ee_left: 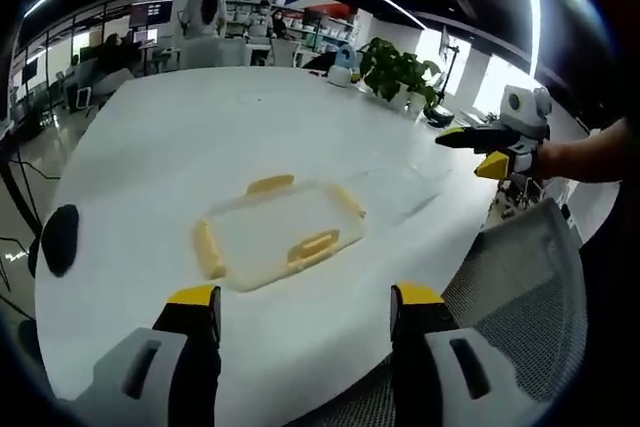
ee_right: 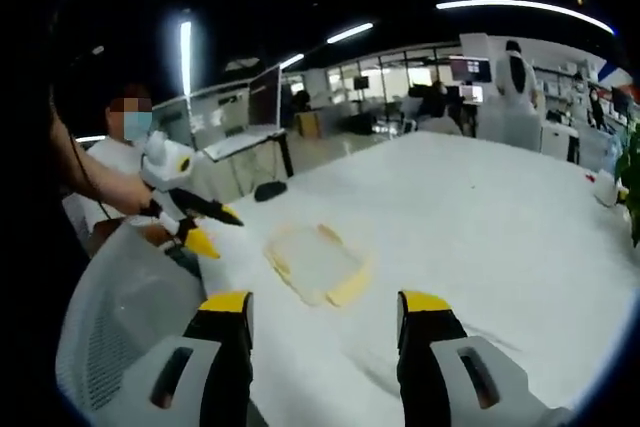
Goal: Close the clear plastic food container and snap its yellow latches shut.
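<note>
The clear plastic container (ee_left: 275, 235) lies flat on the white table (ee_left: 220, 137) with its lid on, yellow latches along its sides. It also lies ahead in the right gripper view as a pale box (ee_right: 314, 263) with yellow edges. My left gripper (ee_left: 305, 307) hovers open above the table's near edge, short of the container, nothing between its jaws. My right gripper (ee_right: 324, 314) is open too, held back from the container; it enters the left gripper view at the right (ee_left: 480, 150). The left gripper appears in the right gripper view at the left (ee_right: 208, 226).
A grey mesh chair (ee_left: 530, 297) stands at the table's edge. A dark mouse-like object (ee_left: 60, 239) lies at the table's left side. A potted plant (ee_left: 400, 72) and a small bottle (ee_left: 343, 65) stand at the far end. A person (ee_right: 115, 162) sits at the left.
</note>
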Motion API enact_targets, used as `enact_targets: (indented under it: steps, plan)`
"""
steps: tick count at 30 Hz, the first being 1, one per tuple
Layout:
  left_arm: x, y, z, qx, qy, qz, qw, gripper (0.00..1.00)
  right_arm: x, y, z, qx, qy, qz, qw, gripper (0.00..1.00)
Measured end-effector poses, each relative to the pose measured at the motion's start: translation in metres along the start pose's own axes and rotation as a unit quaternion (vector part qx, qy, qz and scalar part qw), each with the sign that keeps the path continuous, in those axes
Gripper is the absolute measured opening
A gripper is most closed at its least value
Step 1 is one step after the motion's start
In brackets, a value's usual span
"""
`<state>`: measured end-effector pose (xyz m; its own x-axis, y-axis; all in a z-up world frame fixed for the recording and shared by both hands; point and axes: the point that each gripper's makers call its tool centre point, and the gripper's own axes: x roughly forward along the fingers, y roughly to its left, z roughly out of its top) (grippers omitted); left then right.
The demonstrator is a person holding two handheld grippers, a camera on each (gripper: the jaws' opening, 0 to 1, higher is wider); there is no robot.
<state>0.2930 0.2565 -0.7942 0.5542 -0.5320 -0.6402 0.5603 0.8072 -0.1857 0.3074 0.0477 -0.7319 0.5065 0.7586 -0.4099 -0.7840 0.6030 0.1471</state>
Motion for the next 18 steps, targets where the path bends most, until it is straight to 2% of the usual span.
enact_targets:
  steps: [7, 18]
  plan:
    - [0.001, 0.005, -0.004, 0.018, 0.013, -0.002, 0.9997, 0.69, 0.006, 0.000, 0.003, -0.005, 0.000, 0.006, 1.0000, 0.57]
    - [0.002, 0.013, 0.002, 0.048, 0.023, -0.011, 0.9985, 0.68, 0.015, 0.004, 0.005, -0.024, 0.012, 0.020, 0.9994, 0.57]
